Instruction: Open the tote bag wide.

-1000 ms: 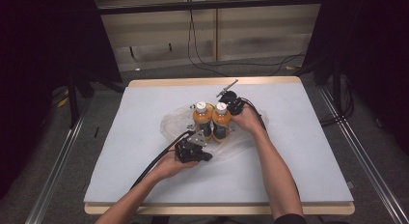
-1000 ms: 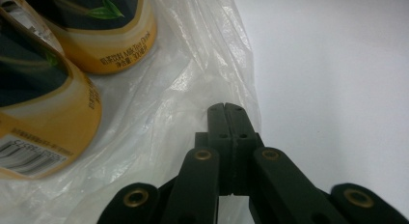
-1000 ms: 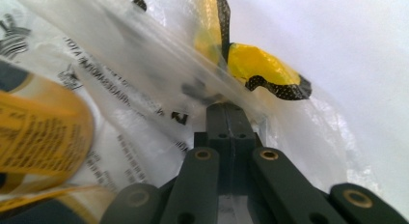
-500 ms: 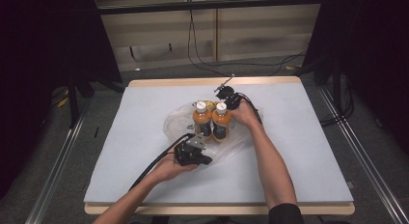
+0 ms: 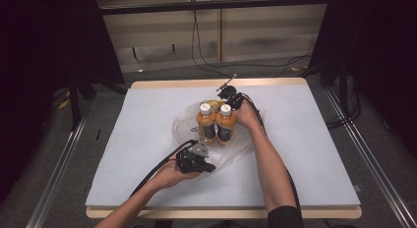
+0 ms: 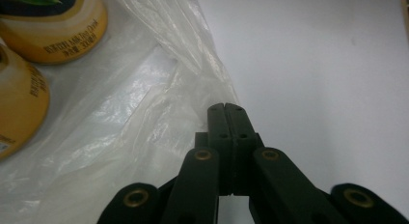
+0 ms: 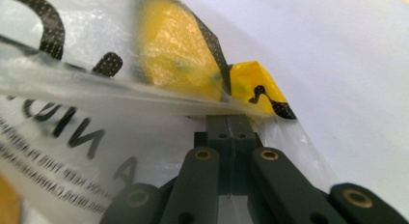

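Material: clear thin plastic bag point(image 5: 241, 144), crumpled, printed with black lettering and a yellow patch; lies at table centre.
Contents: two orange bottles point(image 5: 217, 124) with white caps, upright and touching side by side on the film; a yellowish item point(image 5: 213, 104) just behind them at 12 o'clock, identity unclear.
Left gripper point(image 5: 210, 166): at 7 o'clock of the bottles, on the bag's near edge; jaws pressed together; film against the tips, actual pinch not confirmed in the left gripper view point(image 6: 224, 110).
Right gripper point(image 5: 227, 92): at 1 o'clock of the bottles, at the bag's far edge; jaws closed on a fold of film, seen between them in the right gripper view point(image 7: 230, 121).
Step in hand (judged): opening or drawing the bag around the bottles.
Method advised: pull the two edges apart evenly and low; avoid tugging film under the bottles, risk of toppling.
Orientation: bag's long axis roughly 7 to 1 o'clock; mouth direction not determinable. Bottles' long axes vertical, caps up.
Surround: grey table point(image 5: 123, 154), wooden rim; cables on the floor beyond.
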`<state>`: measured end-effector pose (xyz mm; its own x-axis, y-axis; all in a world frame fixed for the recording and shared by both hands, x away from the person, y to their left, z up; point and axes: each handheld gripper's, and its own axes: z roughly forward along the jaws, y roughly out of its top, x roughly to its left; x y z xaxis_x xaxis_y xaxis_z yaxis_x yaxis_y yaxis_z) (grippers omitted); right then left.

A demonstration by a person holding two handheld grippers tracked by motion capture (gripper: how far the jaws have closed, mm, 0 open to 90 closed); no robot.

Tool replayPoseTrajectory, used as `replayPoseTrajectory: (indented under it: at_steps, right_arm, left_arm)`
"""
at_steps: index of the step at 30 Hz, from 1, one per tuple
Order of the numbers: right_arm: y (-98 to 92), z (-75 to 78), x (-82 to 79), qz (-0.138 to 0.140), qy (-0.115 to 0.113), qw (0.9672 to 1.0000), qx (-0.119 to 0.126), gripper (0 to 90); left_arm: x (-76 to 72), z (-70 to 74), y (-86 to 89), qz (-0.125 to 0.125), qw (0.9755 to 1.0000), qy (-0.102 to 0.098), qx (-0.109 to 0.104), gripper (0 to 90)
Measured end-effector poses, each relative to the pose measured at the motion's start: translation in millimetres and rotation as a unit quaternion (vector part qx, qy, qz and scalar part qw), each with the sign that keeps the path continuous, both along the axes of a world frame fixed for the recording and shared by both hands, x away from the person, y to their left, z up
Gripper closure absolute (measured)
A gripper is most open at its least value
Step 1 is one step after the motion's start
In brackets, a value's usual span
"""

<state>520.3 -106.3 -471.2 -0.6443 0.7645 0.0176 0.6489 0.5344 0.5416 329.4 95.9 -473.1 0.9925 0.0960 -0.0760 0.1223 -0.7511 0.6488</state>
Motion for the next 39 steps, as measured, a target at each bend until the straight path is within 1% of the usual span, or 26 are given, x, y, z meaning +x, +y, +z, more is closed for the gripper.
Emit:
replayPoseTrajectory:
  at_steps: [1, 3, 5, 9, 10, 12, 14, 16, 17, 18, 20, 21, 23, 24, 25, 26, 27, 28, 29, 31, 32, 34, 35, 36, 38, 39]
  right_arm:
    - [0.4, 0.0, 0.4, -0.002, -0.001, 1.0000, -0.001, 90.0]
    - [0.9, 0.3, -0.2, -0.005, -0.001, 1.0000, -0.002, 90.0]
    - [0.5, 0.6, -2.0, 0.000, 0.001, 1.0000, 0.002, 90.0]
    - [-3.9, 4.7, -9.6, 0.003, 0.004, 0.9993, 0.038, 90.0]
    - [-5.7, 6.8, -11.8, 0.003, 0.003, 0.9989, 0.047, 90.0]
    - [-9.9, 12.4, -15.7, 0.002, 0.000, 0.9980, 0.064, 90.0]
    - [-15.4, 20.4, -20.7, 0.008, -0.011, 0.9950, 0.099, 90.0]
    - [-19.6, 29.2, -25.7, 0.010, -0.023, 0.9942, 0.105, 90.0]
    - [-22.1, 33.6, -28.0, 0.012, -0.026, 0.9929, 0.116, 90.0]
    - [-24.5, 38.3, -30.7, 0.011, -0.034, 0.9918, 0.123, 90.0]
    - [-29.4, 46.6, -36.0, 0.009, -0.046, 0.9903, 0.130, 90.0]
    - [-31.8, 50.0, -39.0, 0.009, -0.052, 0.9900, 0.131, 90.0]
    - [-36.5, 55.9, -45.7, 0.006, -0.065, 0.9896, 0.128, 90.0]
    - [-39.5, 58.3, -49.9, 0.007, -0.069, 0.9887, 0.132, 90.0]
    - [-42.3, 60.0, -54.1, 0.012, -0.077, 0.9873, 0.138, 90.0]
    - [-44.9, 62.4, -59.7, 0.010, -0.086, 0.9872, 0.134, 90.0]
    - [-47.8, 63.7, -64.9, 0.012, -0.092, 0.9854, 0.143, 86.0]
    - [-51.4, 65.0, -71.7, 0.013, -0.102, 0.9834, 0.149, 76.9]
    - [-53.3, 65.8, -76.1, 0.012, -0.109, 0.9826, 0.150, 71.7]
    - [-58.8, 67.7, -87.0, 0.016, -0.121, 0.9793, 0.161, 65.3]
    - [-62.4, 69.5, -93.5, 0.016, -0.128, 0.9775, 0.167, 56.1]
    - [-69.2, 71.8, -104.2, 0.012, -0.139, 0.9735, 0.181, 47.3]
    - [-72.0, 72.6, -108.0, 0.011, -0.141, 0.9726, 0.184, 43.8]
    - [-76.8, 73.5, -114.4, 0.006, -0.146, 0.9723, 0.182, 38.1]
    - [-86.4, 73.4, -125.1, 0.001, -0.152, 0.9700, 0.189, 32.0]
    - [-90.2, 73.1, -130.8, -0.001, -0.160, 0.9707, 0.179, 28.0]
  left_arm:
    - [-0.3, -0.1, 0.6, 0.002, 1.0000, -0.002, -0.001, 90.0]
    - [0.1, -2.1, 1.7, 0.010, 0.9998, 0.007, -0.015, 90.0]
    - [-0.2, -2.0, 2.4, 0.016, 0.9997, 0.010, -0.014, 90.0]
    - [0.1, -0.2, 5.7, 0.017, 0.9996, 0.007, -0.022, 90.0]
    - [0.9, 1.1, 7.0, 0.018, 0.9994, 0.005, -0.028, 90.0]
    - [2.0, 3.4, 9.5, 0.029, 0.9982, 0.008, -0.051, 90.0]
    - [3.4, 7.3, 12.5, 0.030, 0.9975, 0.003, -0.063, 90.0]
    - [4.4, 10.5, 15.2, 0.039, 0.9958, 0.005, -0.083, 89.4]
    - [4.7, 11.9, 16.5, 0.042, 0.9948, 0.009, -0.093, 88.5]
    - [5.2, 13.8, 17.9, 0.045, 0.9943, 0.001, -0.097, 86.6]
    - [4.9, 16.7, 20.6, 0.048, 0.9932, -0.007, -0.106, 85.7]
    - [4.3, 18.7, 22.2, 0.055, 0.9919, -0.015, -0.113, 85.1]
    - [4.5, 21.2, 24.3, 0.060, 0.9907, -0.019, -0.121, 81.4]
    - [4.3, 22.5, 25.4, 0.065, 0.9894, -0.022, -0.128, 78.9]
    - [4.2, 24.5, 27.0, 0.067, 0.9892, -0.025, -0.128, 76.1]
    - [3.7, 26.7, 27.5, 0.071, 0.9891, -0.037, -0.123, 73.7]
    - [3.9, 29.3, 28.7, 0.073, 0.9888, -0.047, -0.122, 71.1]
    - [4.6, 31.0, 30.1, 0.075, 0.9886, -0.047, -0.122, 68.4]
    - [4.3, 32.8, 31.3, 0.083, 0.9868, -0.049, -0.130, 66.1]
    - [4.5, 36.8, 33.6, 0.092, 0.9847, -0.057, -0.137, 60.1]
    - [4.4, 38.0, 34.5, 0.098, 0.9835, -0.059, -0.140, 55.1]
    - [3.7, 40.3, 37.2, 0.112, 0.9808, -0.063, -0.147, 50.4]
    - [2.6, 41.6, 39.5, 0.122, 0.9789, -0.068, -0.150, 48.0]
    - [1.3, 42.9, 41.8, 0.129, 0.9778, -0.073, -0.148, 43.6]
    - [-0.1, 44.9, 48.1, 0.140, 0.9750, -0.078, -0.154, 34.1]
    - [-0.8, 45.5, 50.2, 0.146, 0.9737, -0.079, -0.157, 30.1]
